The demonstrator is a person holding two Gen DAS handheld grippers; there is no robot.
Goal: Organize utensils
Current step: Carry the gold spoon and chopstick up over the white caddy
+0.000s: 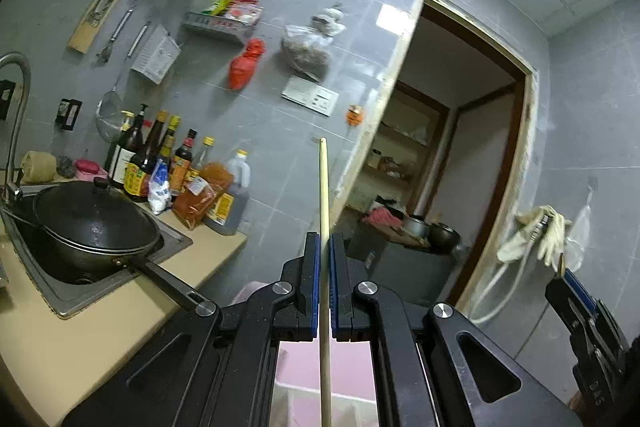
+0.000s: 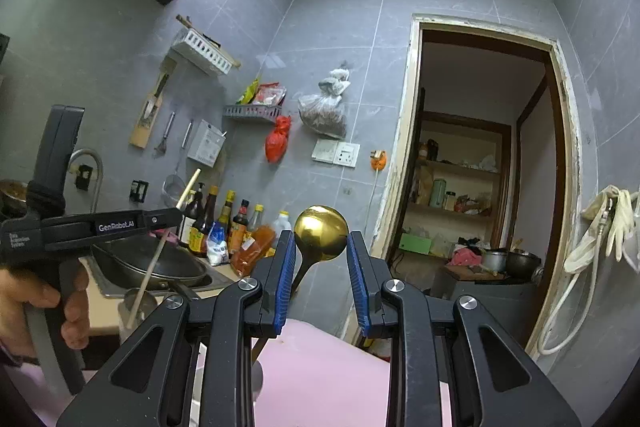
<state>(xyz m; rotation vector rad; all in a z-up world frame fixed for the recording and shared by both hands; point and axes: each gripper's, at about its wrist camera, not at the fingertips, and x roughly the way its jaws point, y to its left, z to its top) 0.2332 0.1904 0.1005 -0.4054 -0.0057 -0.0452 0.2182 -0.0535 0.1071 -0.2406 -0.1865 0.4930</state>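
So the left gripper (image 1: pixel 325 251) is clamped tight on a single wooden chopstick (image 1: pixel 324 187), which is pinched right between the blue pads and runs lengthwise along the fingers, its tip sticking well out past them toward the tiled wall.

The right gripper (image 2: pixel 320 259) is holding a gold spoon (image 2: pixel 321 233): the bowl sits up between the fingertips, and the handle slants down and back behind the left-hand finger. Where exactly the pads bite can't be made out, probably low on the handle.

A white slotted rack (image 2: pixel 202 51) is mounted high on the wall, up and to the left of both sets of fingers. If that's the target, the chopstick looks closer, and its long axis would need tipping upright.
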